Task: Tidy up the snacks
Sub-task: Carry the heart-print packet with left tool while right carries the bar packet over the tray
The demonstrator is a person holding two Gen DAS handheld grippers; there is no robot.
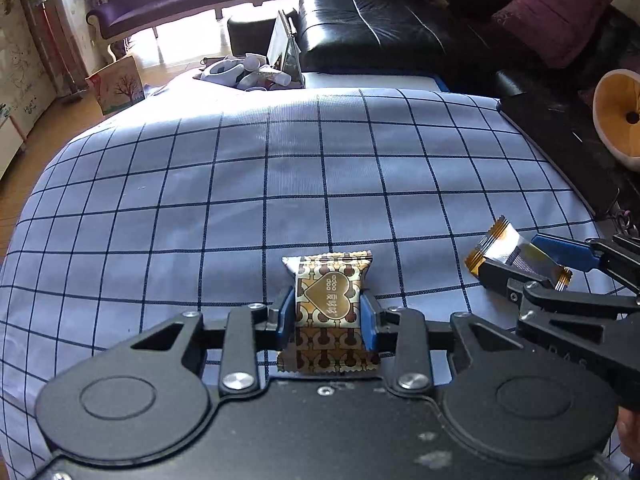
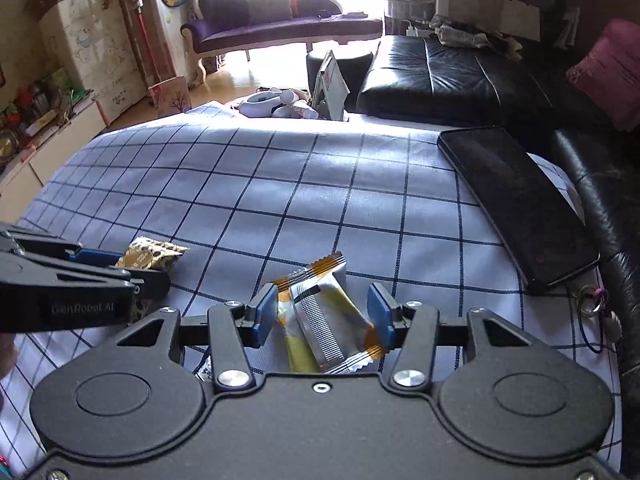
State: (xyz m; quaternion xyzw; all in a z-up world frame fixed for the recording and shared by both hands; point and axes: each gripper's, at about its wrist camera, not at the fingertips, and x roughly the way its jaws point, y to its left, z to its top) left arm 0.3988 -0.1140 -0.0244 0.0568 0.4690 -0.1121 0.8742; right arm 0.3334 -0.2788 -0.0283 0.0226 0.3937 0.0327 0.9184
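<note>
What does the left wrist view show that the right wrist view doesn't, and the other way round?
Only the left wrist view: an orange-lined round cushion at the right edge.
Only the right wrist view: a white cabinet with drawings, and keys by the black tablet.
Both: the checked cloth, the left gripper shut on the brown heart-print snack, and the silver-yellow snack between the open right gripper pads.

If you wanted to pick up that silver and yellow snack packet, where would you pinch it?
Across its narrow middle, coming from above. The silver and yellow packet lies flat and slanted on the checked cloth, so its long edges offer the pads flat sides; the crimped ends would crumple. The right gripper already straddles it, open.
</note>
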